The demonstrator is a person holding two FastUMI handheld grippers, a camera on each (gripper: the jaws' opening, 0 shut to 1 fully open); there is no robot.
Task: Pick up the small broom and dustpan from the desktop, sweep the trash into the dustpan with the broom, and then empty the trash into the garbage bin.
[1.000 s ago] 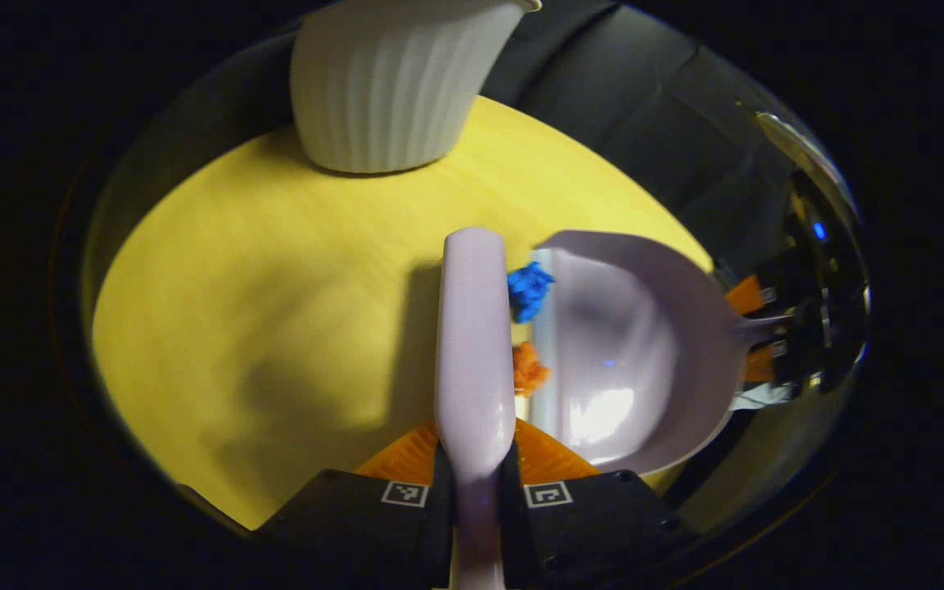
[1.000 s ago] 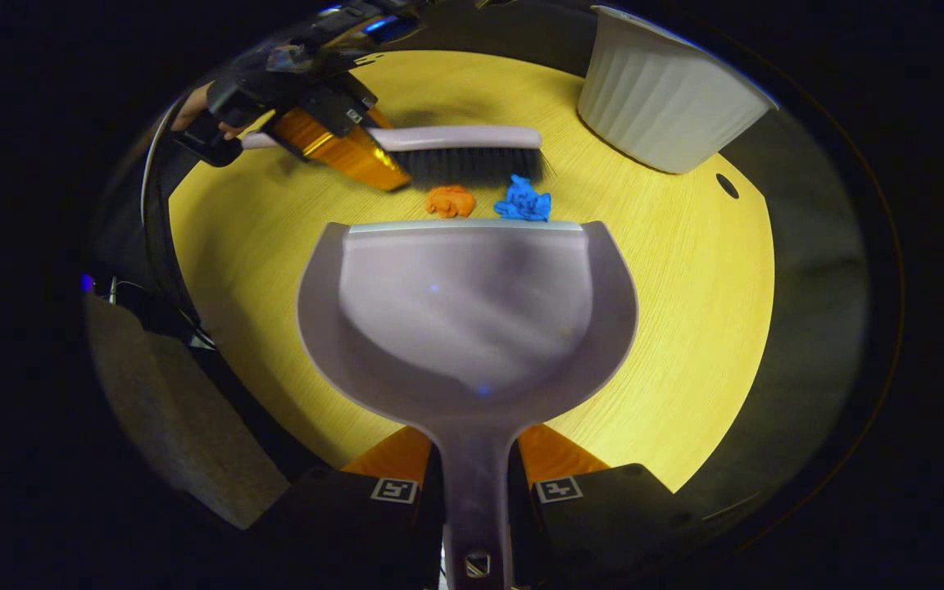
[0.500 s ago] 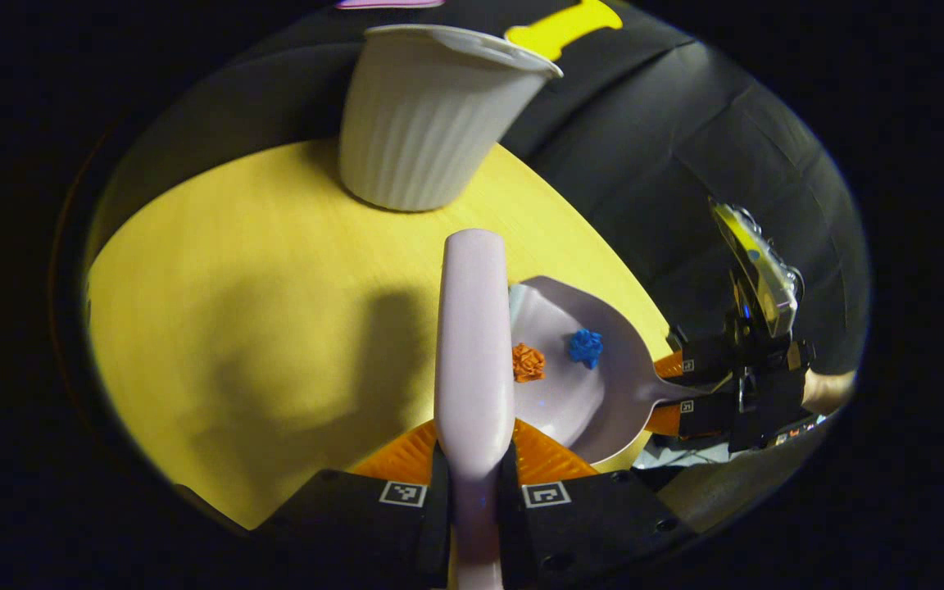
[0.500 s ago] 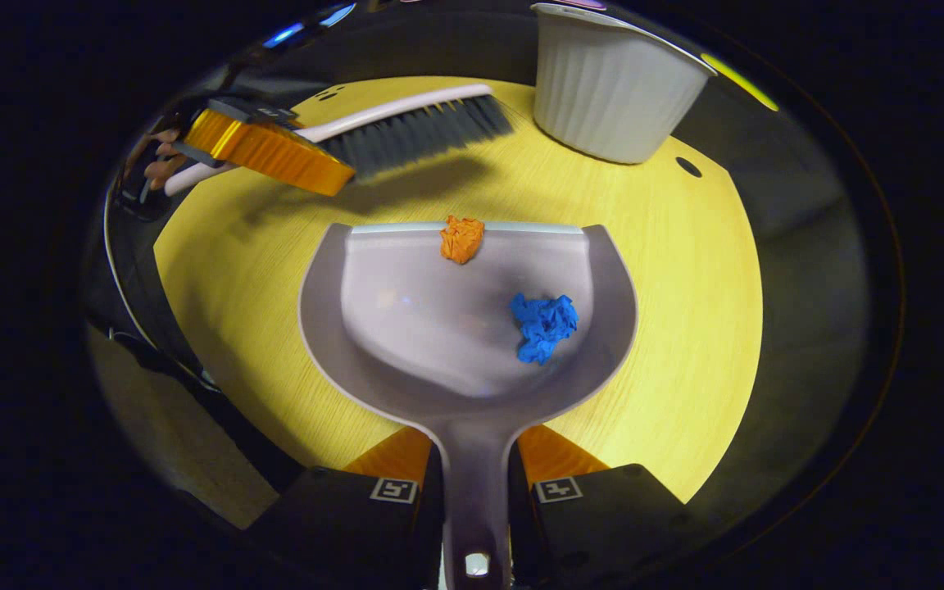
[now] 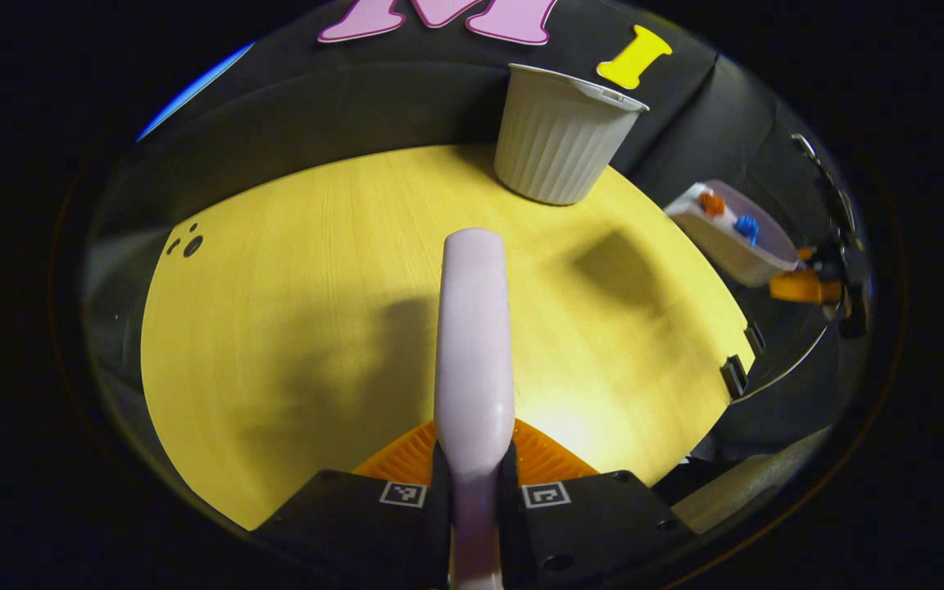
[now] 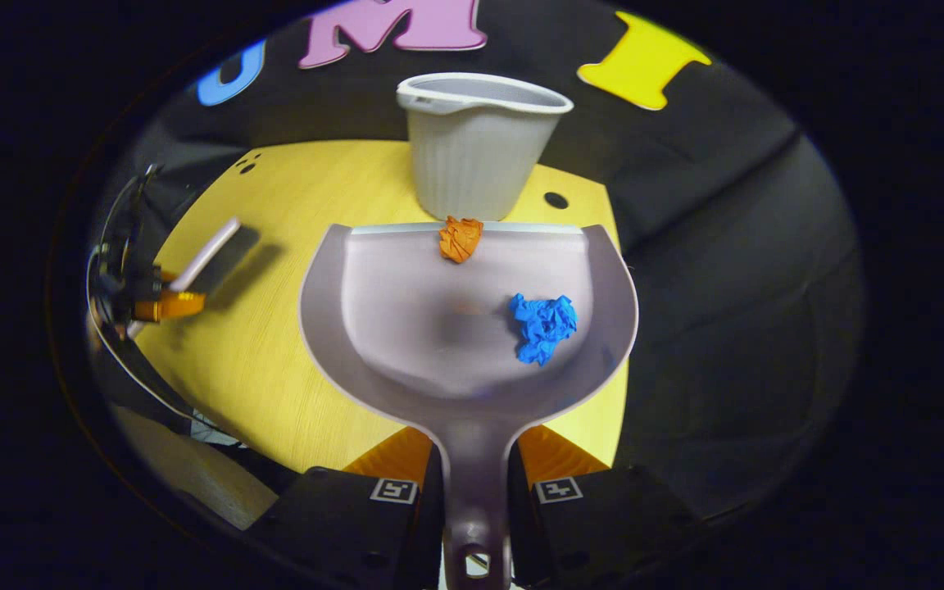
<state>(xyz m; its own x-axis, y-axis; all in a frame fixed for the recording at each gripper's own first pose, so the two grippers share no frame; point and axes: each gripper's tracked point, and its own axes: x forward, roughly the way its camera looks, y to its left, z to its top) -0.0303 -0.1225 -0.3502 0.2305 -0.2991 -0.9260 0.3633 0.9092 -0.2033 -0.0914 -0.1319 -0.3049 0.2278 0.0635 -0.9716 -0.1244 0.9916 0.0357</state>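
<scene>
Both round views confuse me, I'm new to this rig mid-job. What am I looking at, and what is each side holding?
There is no robot arm: a person carries a two-finger gripper in each hand, and a fisheye camera rides on each, looking along its fingers.

The left gripper view looks down the broom, whose pale handle the left gripper clamps. Beyond it lies the yellow desktop, with the white ribbed garbage bin standing at the far edge.

The right gripper view looks along the dustpan, clamped by its handle in the right gripper. In the pan lie an orange paper ball, right at the front lip, and a blue paper ball, deeper in. The pan is lifted off the desktop and faces the bin.
</scene>
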